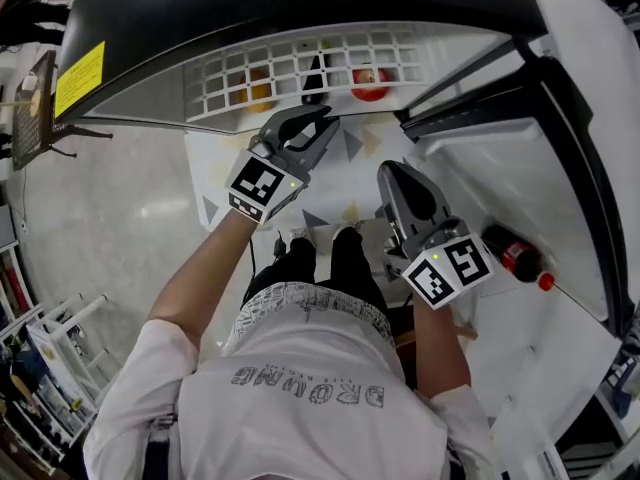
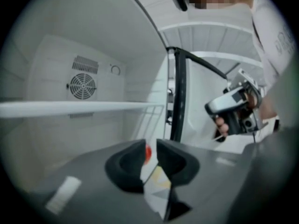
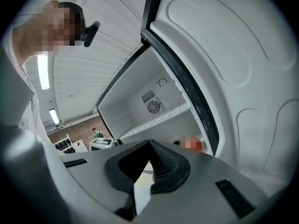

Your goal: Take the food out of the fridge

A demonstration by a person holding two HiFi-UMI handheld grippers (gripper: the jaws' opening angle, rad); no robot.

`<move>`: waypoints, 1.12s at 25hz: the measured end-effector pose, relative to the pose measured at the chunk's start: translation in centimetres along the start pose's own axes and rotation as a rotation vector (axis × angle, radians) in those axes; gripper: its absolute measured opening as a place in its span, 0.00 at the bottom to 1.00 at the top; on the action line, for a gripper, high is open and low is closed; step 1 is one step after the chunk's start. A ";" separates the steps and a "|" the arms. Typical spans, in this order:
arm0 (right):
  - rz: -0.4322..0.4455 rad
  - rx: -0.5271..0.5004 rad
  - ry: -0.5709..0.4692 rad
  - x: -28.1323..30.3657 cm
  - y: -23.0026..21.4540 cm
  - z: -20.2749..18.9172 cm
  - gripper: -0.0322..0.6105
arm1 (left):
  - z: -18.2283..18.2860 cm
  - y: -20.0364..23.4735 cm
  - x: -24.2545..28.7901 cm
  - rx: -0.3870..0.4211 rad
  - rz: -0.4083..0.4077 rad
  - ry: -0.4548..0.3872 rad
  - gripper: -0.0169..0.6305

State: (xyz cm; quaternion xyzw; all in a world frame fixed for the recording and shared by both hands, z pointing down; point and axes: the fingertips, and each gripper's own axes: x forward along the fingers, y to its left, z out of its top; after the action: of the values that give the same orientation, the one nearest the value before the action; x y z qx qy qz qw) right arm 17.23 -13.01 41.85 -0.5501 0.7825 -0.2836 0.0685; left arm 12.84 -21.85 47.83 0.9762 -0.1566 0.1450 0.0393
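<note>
My left gripper (image 1: pixel 330 120) faced the fridge shelf (image 1: pixel 225 73), jaws slightly parted, empty; my right gripper (image 1: pixel 388 171) had jaws clenched, empty.

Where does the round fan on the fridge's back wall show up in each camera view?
Head view: not in it.
Left gripper view: the fan sits upper left, just above the white wire shelf.
Right gripper view: the fan sits near the centre, again just above the shelf.
Shared landmark: the wire shelf, which in the head view spans the top centre.
</note>
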 end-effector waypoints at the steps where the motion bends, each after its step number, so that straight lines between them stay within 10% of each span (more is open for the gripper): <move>1: 0.000 0.004 0.005 -0.1 -0.2 -0.2 0.05 | -0.4 0.2 0.7 0.002 0.003 0.009 0.15; 28: 0.025 0.089 0.038 -1.4 -2.4 -3.0 0.05 | -4.9 2.6 11.3 0.093 0.072 0.217 0.51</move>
State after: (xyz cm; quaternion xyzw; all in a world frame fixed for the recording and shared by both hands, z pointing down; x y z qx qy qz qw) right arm 18.51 -11.25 45.28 -0.5312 0.7770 -0.3276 0.0817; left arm 21.00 -27.00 55.98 0.9492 -0.1793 0.2584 0.0057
